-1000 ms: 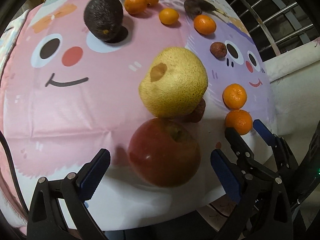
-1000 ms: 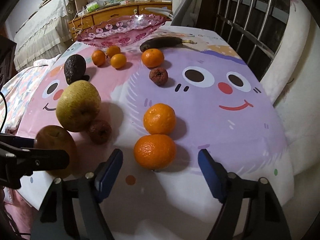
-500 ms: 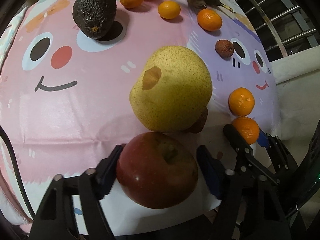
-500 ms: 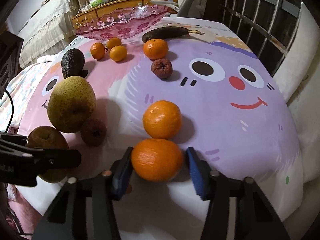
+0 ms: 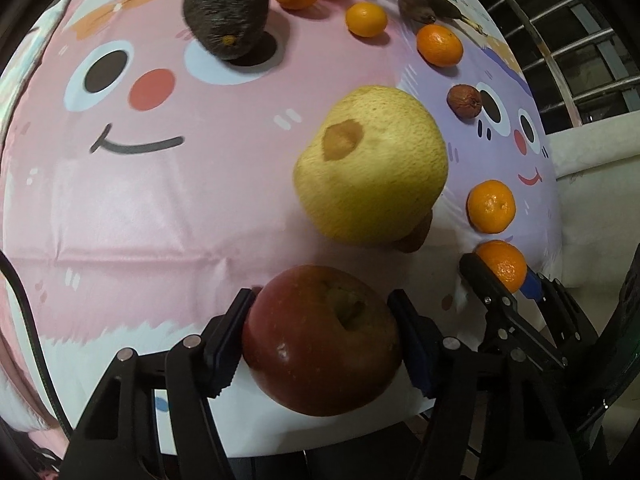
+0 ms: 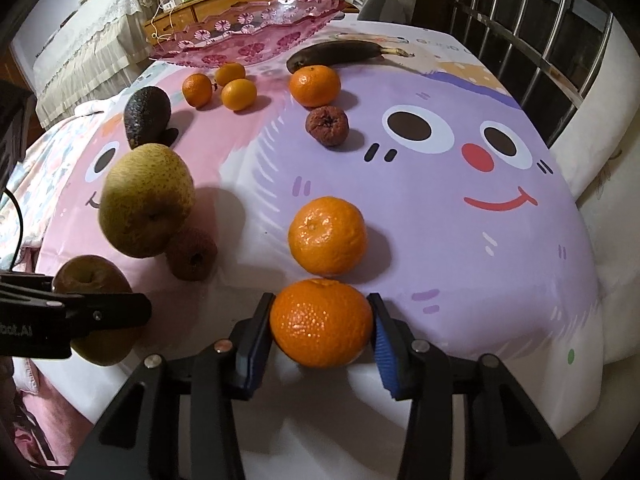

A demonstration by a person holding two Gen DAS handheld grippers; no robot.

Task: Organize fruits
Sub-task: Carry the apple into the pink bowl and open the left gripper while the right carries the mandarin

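At the near edge of the cloth I have the left gripper [image 5: 322, 330] clamped on the red apple [image 5: 320, 346]; the right gripper [image 6: 320, 330] pinches a mandarin [image 6: 322, 322], seemingly lifted; a loose squeeze could let either roll off the edge.

Left gripper [image 5: 322, 336]: both pads clamped against opposite sides of the red apple [image 5: 320, 348], fingers extended forward over the near table edge. Right gripper [image 6: 320, 328]: both pads pressed on opposite sides of the nearest orange [image 6: 322, 322], positioned just beside the left gripper
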